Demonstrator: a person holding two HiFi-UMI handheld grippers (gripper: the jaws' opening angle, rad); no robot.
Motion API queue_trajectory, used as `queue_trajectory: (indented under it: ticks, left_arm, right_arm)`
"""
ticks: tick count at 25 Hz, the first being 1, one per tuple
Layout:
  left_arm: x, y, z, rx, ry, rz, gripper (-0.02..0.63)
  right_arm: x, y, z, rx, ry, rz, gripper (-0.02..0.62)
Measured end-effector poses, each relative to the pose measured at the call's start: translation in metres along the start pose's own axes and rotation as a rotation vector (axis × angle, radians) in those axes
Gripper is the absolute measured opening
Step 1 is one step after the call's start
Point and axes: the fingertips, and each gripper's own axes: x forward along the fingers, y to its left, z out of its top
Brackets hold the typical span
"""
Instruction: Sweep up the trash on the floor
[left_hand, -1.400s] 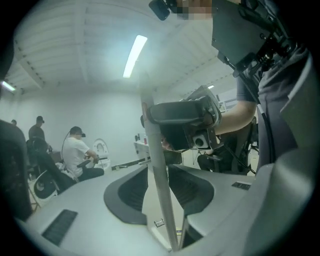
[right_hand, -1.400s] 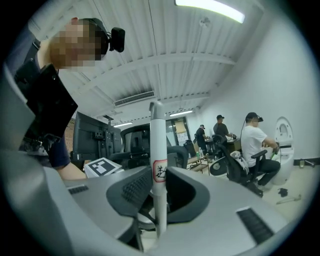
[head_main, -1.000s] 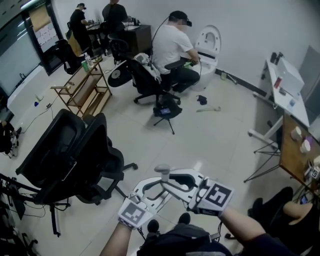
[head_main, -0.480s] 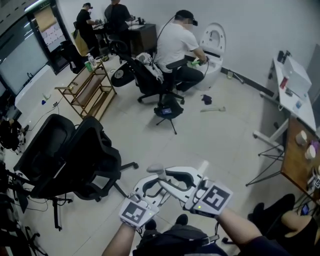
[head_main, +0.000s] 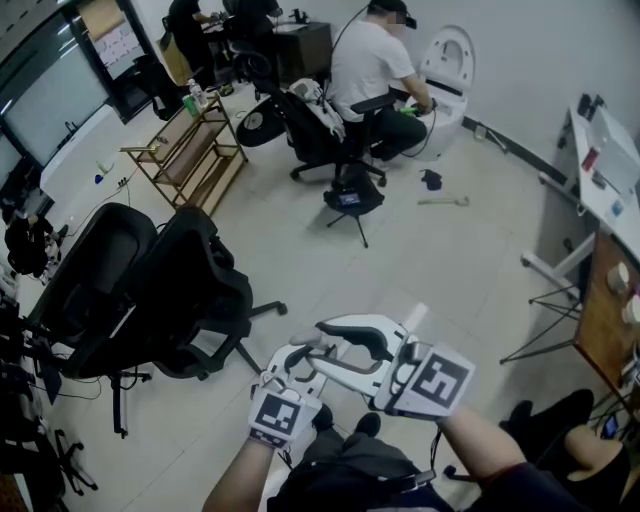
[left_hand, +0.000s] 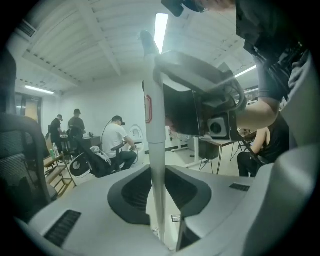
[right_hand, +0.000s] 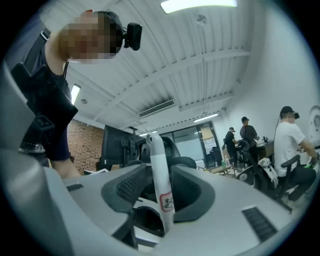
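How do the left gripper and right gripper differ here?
The left gripper has just closed its jaws onto a white pole; the right gripper has just opened wide, gaps showing beside the pole. The left gripper points forward, the right gripper across to the left. Both straddle a white pole.

head: steeply down onto floor (head_main: 430, 270) | gripper views: close, along own jaws — both share white pole (left_hand: 154, 150)
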Motion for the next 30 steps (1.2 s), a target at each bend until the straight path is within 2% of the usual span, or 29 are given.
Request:
queue_trajectory:
  ticks: [5,7,8,13,22,30]
  left_arm:
    - [-0.008,0.032,-0.029,-0.066,0.013,0.067,0.086]
    - [-0.012,0.045,-0.042,-0.083,0.013,0.087,0.086]
    - [-0.014,0.051,-0.047,-0.091,0.012,0.094,0.086]
    - [-0.025,0.083,-0.077,-0.115,0.020,0.102,0.086]
    - [-0.021,0.121,-0.148,-0.138,0.069,0.131,0.086]
    - [-0.007,0.124,-0.210,-0.192,0.134,0.280,0.086]
  right_arm:
    - [0.042,-0.001,-0.027,-0.045,0.112,0.007,0.198]
    - [0.061,-0.005,-0.036,-0.055,0.145,-0.004,0.119]
    - [0.070,-0.006,-0.040,-0.065,0.160,-0.003,0.106]
    - [0.110,-0.008,-0.064,-0.081,0.248,0.041,0.104]
    - [0.151,-0.022,-0.132,-0.027,0.382,0.169,0.105]
    - [0.152,-0.022,-0.193,-0.023,0.434,0.324,0.109]
